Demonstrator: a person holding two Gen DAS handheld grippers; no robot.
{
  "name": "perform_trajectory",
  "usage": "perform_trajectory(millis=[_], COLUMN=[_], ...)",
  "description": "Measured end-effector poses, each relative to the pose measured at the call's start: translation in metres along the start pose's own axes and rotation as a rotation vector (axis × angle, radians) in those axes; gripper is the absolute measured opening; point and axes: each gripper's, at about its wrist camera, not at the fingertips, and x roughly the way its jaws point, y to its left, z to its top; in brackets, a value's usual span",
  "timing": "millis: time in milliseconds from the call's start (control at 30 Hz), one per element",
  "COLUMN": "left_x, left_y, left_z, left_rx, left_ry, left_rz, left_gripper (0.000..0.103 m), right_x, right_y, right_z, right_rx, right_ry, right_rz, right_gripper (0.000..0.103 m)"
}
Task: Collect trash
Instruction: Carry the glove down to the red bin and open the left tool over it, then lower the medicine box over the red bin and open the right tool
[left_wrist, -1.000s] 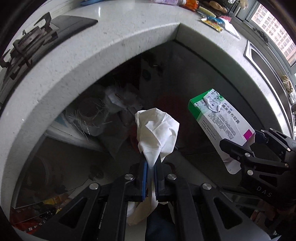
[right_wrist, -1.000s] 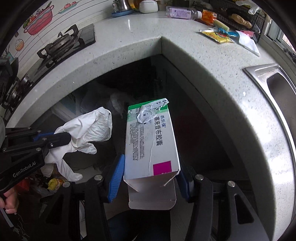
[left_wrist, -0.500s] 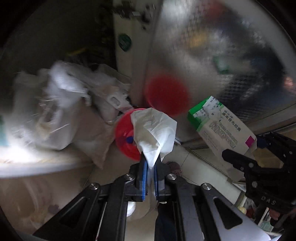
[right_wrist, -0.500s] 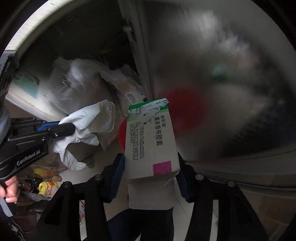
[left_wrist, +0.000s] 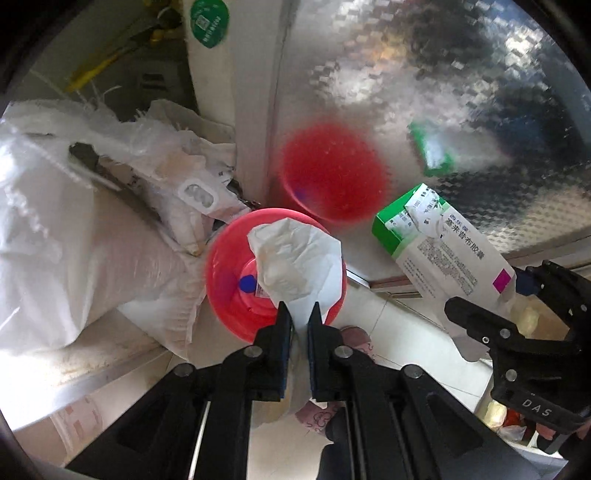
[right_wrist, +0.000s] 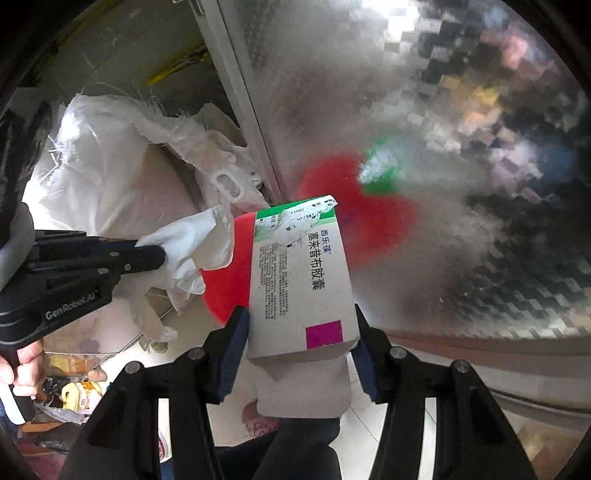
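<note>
Tissue (left_wrist: 295, 258) hides much of the red bin (left_wrist: 229, 273) — box (right_wrist: 301, 280) covers more.

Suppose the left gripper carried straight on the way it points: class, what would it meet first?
Probably the red bin. The left gripper, shut on a crumpled white tissue, points down over the bin's open mouth, so the tissue would enter first, though the depth is unclear.

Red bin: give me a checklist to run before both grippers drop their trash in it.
1. Left gripper grips the tissue: ok.
2. Right gripper grips the medicine box: ok.
3. Tissue hangs over the red bin: ok.
4. Box over the bin: cannot tell; in the left view it hangs beside it.
5. Bin mouth open: ok.
6. White bags clear of the bin: not ok, they reach its rim.
</note>
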Motion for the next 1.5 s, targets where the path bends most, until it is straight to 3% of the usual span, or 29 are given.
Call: perform_trajectory(millis=[67, 100, 133, 267, 333, 433, 567, 1100, 1200, 1267, 1500], left_x=[0.0, -0.001, 0.0, -0.008, -0.011, -0.016, -0.027, -0.044, -0.048, -0.052, -0.088], left_y=[-0.001, -0.001, -0.001, -0.001, 0.0, 0.003, 0.01, 0.062, 0.063, 0.063, 0.054], left_z=[0.001, 0.001, 0.001, 0.003, 0.003, 0.002, -0.004, -0.044, -0.048, -0.051, -0.061], left_rx=[0.003, 0.005, 0.008, 0.013, 0.007, -0.005, -0.033, -0.217, -0.234, -0.244, -0.277], left_ry=[0.0, -0.005, -0.009, -0.031, -0.034, -0.038, -0.043, -0.044, -0.055, -0.059, -0.072], left_rz=[0.004, 0.01, 0.013, 0.027, 0.033, 0.043, 0.061, 0.144, 0.152, 0.15, 0.162], left_gripper=[0.006, 0.011, 0.02, 0.039, 0.067, 0.076, 0.081, 0.082, 0.082, 0.082, 0.082], right_x=[0.0, 0.003, 0.004, 0.002, 0.001, 0.001, 0.001, 0.018, 0.016, 0.009, -0.014], right_y=[-0.004, -0.005, -0.005, -0.005, -0.005, -0.003, 0.004, 0.056, 0.063, 0.065, 0.07], right_z=[-0.002, -0.003, -0.003, -0.002, -0.001, 0.002, 0.008, 0.025, 0.027, 0.025, 0.025], right_rx=[0.0, 0.0, -0.002, -0.013, -0.021, -0.036, -0.071, -0.301, -0.328, -0.338, -0.357], right_ry=[0.004, 0.009, 0.012, 0.014, 0.015, 0.019, 0.018, 0.051, 0.038, 0.026, 0.014], right_rz=[-0.001, -0.002, -0.002, 0.002, 0.001, 0.004, 0.014, 0.099, 0.087, 0.088, 0.066], right_gripper=[0.05, 0.05, 0.05, 0.05, 0.05, 0.05, 0.05, 0.053, 0.06, 0.075, 0.076])
